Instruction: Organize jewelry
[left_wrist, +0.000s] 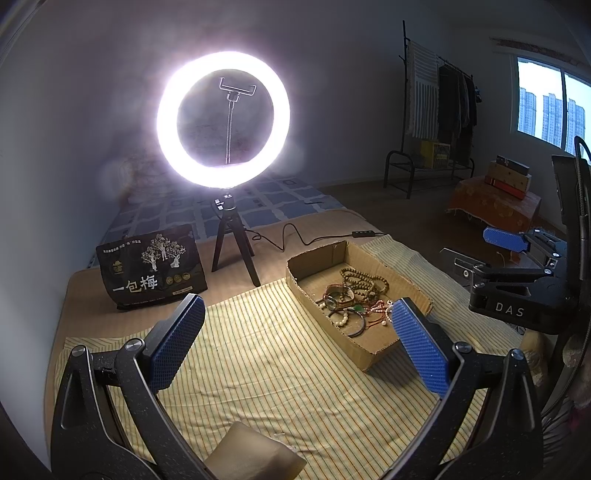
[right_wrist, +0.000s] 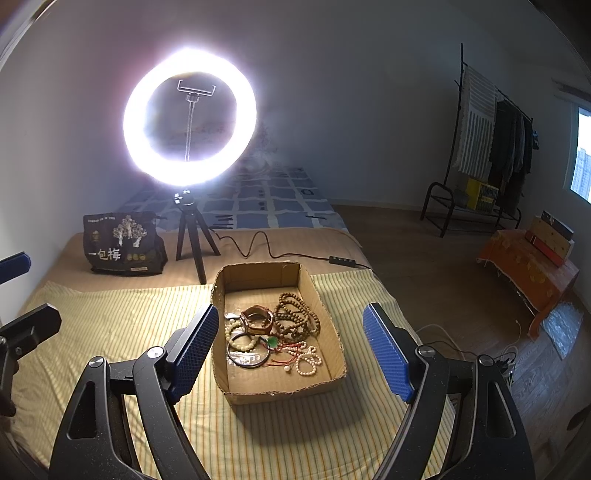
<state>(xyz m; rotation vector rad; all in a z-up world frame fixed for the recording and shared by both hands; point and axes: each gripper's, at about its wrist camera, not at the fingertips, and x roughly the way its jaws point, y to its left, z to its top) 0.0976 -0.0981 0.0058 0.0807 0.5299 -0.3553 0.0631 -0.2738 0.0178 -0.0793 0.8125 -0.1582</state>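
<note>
Both grippers wide open, empty, above the bed.
Jewelry (right_wrist: 273, 332) in the cardboard box (right_wrist: 280, 391) lies straight ahead of the right gripper (right_wrist: 291, 350), nearer than the left gripper (left_wrist: 295, 343).

Tangled jewelry (right_wrist: 275, 336) pieces too small to separate.

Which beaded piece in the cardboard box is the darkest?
The long brown wooden bead strand, coiled at the box's far right; the other beaded bracelets are cream or white.

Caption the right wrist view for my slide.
Open right gripper poised over cardboard box of tangled jewelry, ring light behind.
</note>
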